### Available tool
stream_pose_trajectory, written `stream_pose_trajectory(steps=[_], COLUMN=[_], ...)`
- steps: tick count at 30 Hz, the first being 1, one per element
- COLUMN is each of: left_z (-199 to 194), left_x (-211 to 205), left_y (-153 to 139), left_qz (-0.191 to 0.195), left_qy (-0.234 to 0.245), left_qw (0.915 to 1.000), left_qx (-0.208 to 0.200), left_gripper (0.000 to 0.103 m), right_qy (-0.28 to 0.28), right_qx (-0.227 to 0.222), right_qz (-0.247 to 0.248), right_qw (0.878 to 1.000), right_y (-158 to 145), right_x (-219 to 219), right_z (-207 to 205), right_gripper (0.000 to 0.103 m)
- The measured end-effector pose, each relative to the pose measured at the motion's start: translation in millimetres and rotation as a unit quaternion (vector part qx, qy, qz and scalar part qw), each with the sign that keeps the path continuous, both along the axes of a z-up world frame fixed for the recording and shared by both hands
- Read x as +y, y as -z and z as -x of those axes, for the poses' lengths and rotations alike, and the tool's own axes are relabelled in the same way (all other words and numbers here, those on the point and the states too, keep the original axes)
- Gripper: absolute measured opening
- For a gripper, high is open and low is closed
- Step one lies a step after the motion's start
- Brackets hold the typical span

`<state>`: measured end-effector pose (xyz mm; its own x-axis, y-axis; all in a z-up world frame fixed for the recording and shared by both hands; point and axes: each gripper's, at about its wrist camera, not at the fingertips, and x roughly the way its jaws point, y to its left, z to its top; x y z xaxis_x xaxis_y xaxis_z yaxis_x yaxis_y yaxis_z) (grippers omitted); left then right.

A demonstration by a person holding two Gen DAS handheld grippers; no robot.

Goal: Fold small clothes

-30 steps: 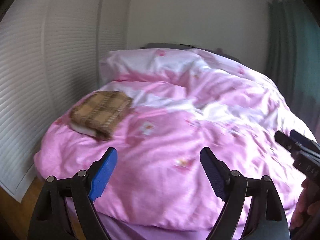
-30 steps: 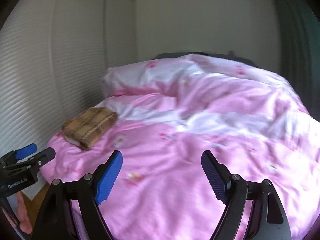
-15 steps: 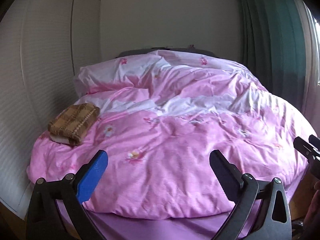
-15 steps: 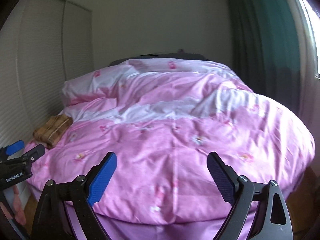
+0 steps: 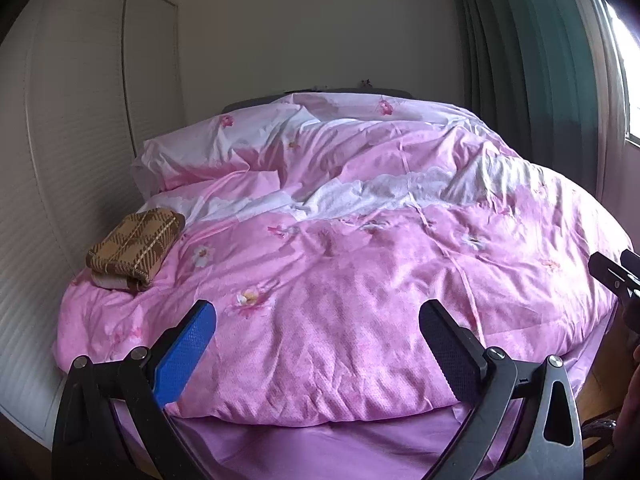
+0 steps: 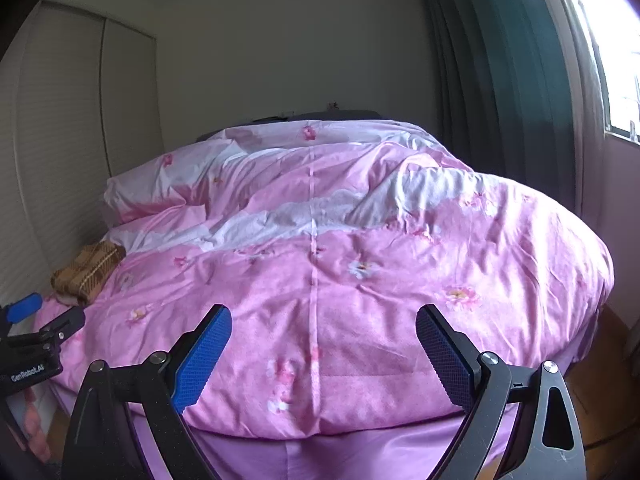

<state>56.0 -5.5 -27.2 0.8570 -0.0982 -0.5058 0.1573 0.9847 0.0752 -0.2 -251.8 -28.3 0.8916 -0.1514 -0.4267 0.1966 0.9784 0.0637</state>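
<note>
The bed (image 5: 320, 448) fills both views, its pink flowered duvet (image 5: 340, 280) spread out loosely, probably to serve as the folding surface. A teal curtain (image 6: 500, 92) hangs at two o'clock, pale closet doors (image 5: 80, 120) stand at ten o'clock. The only garment in sight, a brown plaid folded cloth (image 5: 136, 248), rests on a paler folded piece at nine o'clock near the duvet's edge, seemingly set aside as finished work. No unfolded clothing shows. The left gripper (image 5: 316, 344) and right gripper (image 6: 324, 348) hover over the bed's foot, jaws released wide with nothing between them, likely ready for the next piece.
</note>
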Motion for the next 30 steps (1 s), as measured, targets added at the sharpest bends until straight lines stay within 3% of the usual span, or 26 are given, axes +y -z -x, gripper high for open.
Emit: stream_pose_trajectory(steps=[7,30], left_z=[-1,-1], left_x=[11,15], left_y=[-6,-5], left_qz=[0.006,0.006], left_qy=[-0.012,-0.010], left_qw=[0.9999,0.9999], left_qx=[-0.008,-0.008], left_gripper=[0.103,0.103], right_qy=[-0.006,-0.006], right_qx=[0.000,-0.006], right_qz=[0.020,0.011], right_qw=[1.000,1.000], right_y=[2,-4], right_x=[6,5], right_z=[-1,1], right_gripper=[0.094,0.094])
